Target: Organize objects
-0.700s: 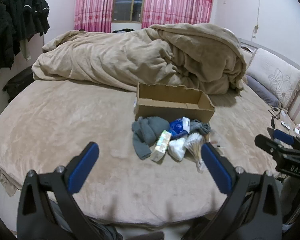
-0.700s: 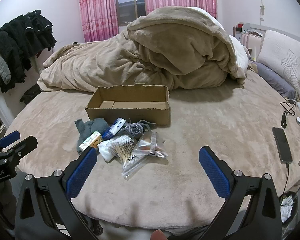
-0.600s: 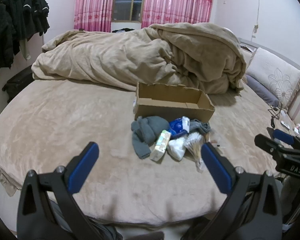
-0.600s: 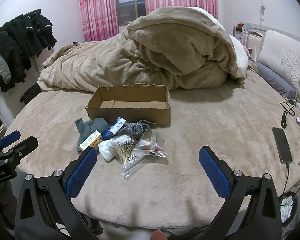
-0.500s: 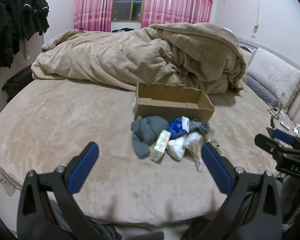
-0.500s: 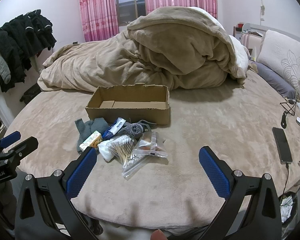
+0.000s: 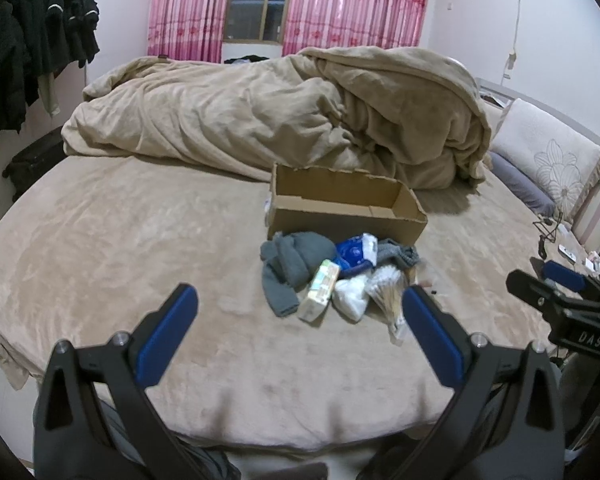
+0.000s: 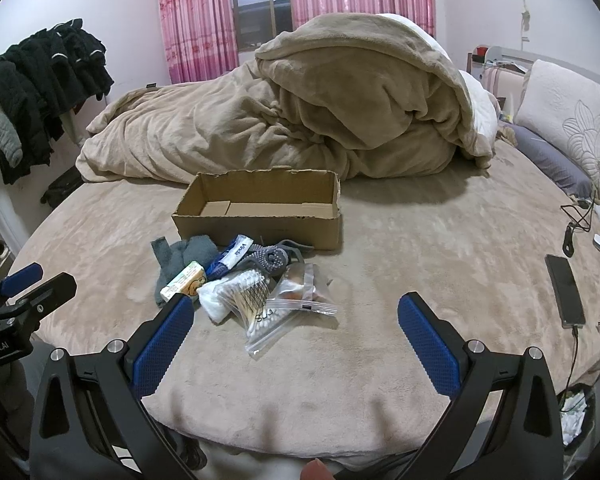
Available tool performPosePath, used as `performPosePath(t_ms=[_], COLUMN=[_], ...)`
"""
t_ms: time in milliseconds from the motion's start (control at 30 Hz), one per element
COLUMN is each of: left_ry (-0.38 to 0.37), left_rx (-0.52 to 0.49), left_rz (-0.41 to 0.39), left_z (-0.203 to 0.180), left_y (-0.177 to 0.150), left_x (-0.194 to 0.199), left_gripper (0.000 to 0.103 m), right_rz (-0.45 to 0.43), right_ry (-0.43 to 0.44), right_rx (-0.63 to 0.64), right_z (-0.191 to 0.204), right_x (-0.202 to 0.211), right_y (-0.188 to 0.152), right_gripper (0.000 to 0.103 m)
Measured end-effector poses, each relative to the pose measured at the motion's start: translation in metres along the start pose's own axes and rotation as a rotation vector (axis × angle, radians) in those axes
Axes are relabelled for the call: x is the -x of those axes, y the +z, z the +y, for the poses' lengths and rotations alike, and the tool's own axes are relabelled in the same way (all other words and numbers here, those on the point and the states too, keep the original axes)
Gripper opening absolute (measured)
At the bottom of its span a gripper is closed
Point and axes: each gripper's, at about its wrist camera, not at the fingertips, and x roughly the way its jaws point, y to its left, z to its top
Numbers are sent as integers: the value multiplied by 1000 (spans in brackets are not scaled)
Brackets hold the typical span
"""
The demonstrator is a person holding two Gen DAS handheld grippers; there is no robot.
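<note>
Grabbing from the pile [image 8: 240, 280] mid-frame could lift two things at once, because they overlap. Both the left gripper [image 7: 300, 320] and right gripper [image 8: 296, 324] are spread wide, holding nothing, low in frame near the box [image 8: 260, 216].

Rumpled beige duvet [image 8: 300, 112] heaped across bed [image 8: 440, 240], pink curtains [image 8: 200, 16] behind, dark clothes [image 8: 40, 80] hanging left, phone [image 8: 566, 290] near right edge.

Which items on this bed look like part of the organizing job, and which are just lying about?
Likely part of the job:
cardboard box
grey socks
blue-and-white tube
cotton swab bag
small carton
clear zip bag

Just lying about:
phone
rumpled blanket
pillow
hanging dark clothes
</note>
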Motion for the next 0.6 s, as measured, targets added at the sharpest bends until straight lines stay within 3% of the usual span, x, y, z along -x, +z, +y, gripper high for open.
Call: performPosePath(t_ms=[600], left_ry=[-2], left_rx=[0], left_rz=[-2], left_z=[-1], left_y=[0], left_x=[0], left_gripper=[103], right_rz=[0], right_ry=[0], right_rx=[0], right_z=[-2], right_x=[-1], right_y=[0], right_gripper=[103])
